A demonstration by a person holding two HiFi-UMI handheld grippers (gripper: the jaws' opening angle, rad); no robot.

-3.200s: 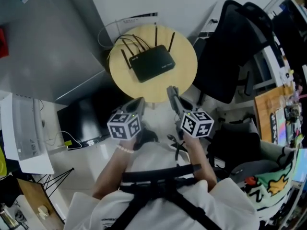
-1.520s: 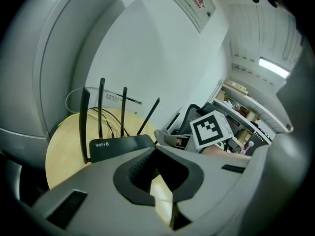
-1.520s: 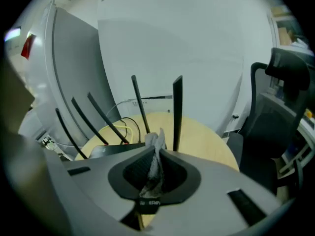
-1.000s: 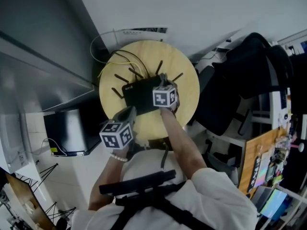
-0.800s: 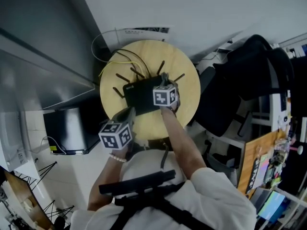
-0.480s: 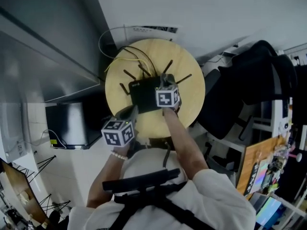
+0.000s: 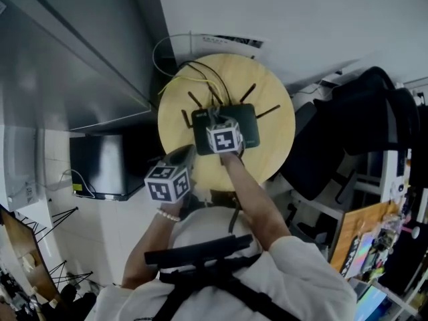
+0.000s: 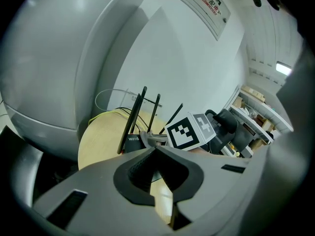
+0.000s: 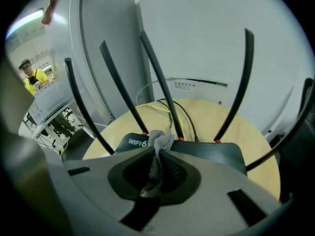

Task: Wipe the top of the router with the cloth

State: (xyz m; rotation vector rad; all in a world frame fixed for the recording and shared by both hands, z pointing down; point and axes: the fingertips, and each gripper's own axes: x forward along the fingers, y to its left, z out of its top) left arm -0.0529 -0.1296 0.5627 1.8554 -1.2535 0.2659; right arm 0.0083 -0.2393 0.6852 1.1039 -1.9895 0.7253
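With the right gripper (image 9: 158,151) jaws pinching the cloth (image 9: 160,139) over the router (image 9: 211,154) mid-desk (image 9: 216,114) and the left gripper (image 8: 156,150) jaws closed empty, a wipe may snag the antennas (image 9: 239,82) or shove the unbraced router.

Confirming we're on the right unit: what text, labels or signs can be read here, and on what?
"WIFI 6": white print on top of the router.
Wall placard: red heading, too blurred to read.
White wall strip behind the router: print too small to read.
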